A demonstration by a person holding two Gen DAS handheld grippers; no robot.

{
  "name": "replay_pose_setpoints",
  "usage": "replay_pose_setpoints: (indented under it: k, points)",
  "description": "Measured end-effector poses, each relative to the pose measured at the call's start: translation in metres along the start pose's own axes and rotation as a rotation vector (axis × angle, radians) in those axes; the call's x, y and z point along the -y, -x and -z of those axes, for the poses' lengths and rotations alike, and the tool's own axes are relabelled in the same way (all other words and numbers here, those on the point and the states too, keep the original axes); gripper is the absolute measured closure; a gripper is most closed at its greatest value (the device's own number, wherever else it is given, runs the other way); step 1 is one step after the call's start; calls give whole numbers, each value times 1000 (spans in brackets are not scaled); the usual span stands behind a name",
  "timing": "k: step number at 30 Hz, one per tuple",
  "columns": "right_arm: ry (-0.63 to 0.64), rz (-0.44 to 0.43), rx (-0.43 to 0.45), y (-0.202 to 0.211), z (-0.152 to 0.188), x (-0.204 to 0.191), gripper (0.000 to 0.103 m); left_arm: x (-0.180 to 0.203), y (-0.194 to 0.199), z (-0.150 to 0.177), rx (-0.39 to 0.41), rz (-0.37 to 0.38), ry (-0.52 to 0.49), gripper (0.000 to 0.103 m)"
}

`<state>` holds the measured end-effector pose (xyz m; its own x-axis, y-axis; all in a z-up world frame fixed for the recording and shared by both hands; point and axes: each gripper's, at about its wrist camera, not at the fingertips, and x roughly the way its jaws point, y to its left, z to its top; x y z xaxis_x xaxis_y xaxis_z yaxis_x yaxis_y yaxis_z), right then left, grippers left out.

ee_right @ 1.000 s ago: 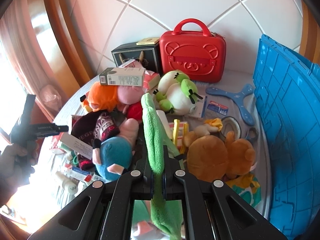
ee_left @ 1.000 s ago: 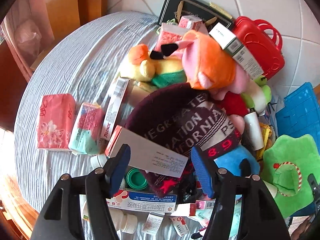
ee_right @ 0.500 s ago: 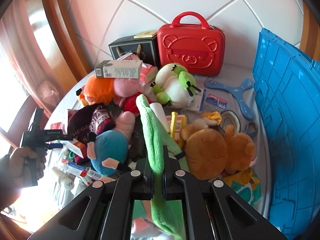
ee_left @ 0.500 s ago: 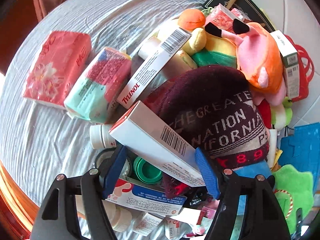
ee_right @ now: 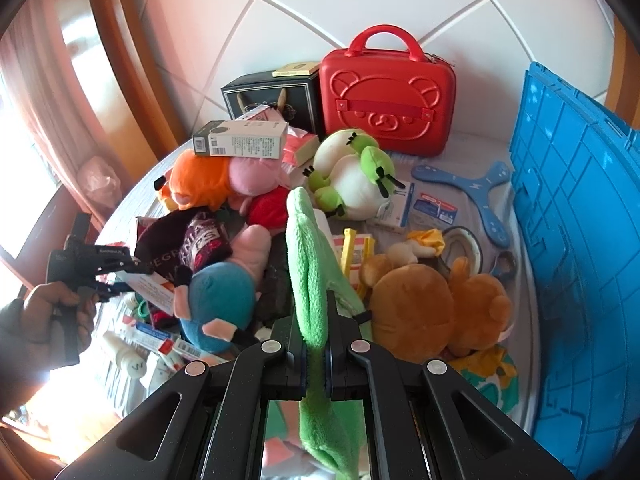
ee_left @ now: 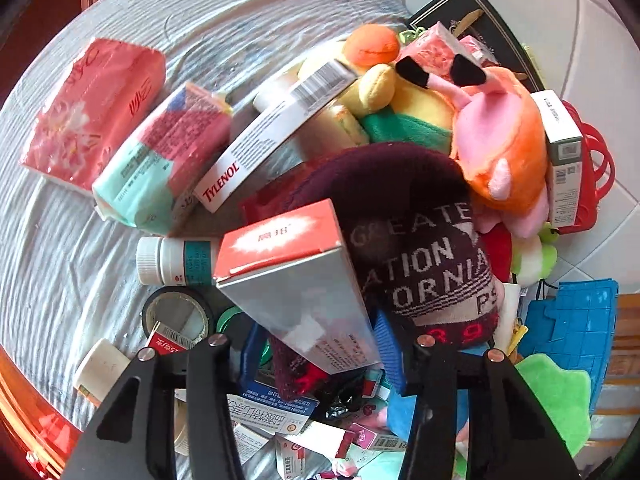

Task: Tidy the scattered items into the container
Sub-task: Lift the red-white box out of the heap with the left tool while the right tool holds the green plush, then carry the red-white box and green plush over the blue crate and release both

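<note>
My left gripper (ee_left: 320,344) has its blue-padded jaws around a silver box with a red end (ee_left: 296,280), which leans on a maroon knit hat (ee_left: 416,240); whether the pads press the box I cannot tell. It also shows from the side in the right wrist view (ee_right: 120,276). My right gripper (ee_right: 316,360) is shut on a green fleece cloth (ee_right: 310,264) that stands up from the jaws. The blue crate (ee_right: 580,260) stands at the right.
A pile of plush toys (ee_right: 436,312), a Tylenol box (ee_left: 272,140), tissue packs (ee_left: 92,108), a pill bottle (ee_left: 172,260) and a tape roll (ee_left: 176,316) cover the round table. A red bear case (ee_right: 388,92) and black box (ee_right: 272,96) stand against the wall.
My left gripper has moved in on the silver box, which now sits deep between the jaws. My right gripper keeps hold of the green cloth and has barely moved.
</note>
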<state>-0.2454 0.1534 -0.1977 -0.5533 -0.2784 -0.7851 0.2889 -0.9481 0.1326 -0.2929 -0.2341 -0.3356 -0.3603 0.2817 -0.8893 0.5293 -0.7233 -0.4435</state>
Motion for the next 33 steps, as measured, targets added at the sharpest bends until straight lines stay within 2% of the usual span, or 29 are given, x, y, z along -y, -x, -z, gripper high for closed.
replay_pose_setpoints:
  k: [7,9,16,21,33]
  points:
    - [0,-8,22,9,-3,4,98,17,42,-2,83,-7,-83,59]
    - [3,-10,36,13,-4,4,98,30,56,-10,108,-11,-119,59]
    - [22,-31,78,35,-10,7,98,70,103,2,206,12,-234,59]
    - [33,-46,113,57,-13,12,98,109,133,21,273,37,-318,59]
    - [38,-72,225,129,-19,44,98,202,180,77,373,119,-480,59]
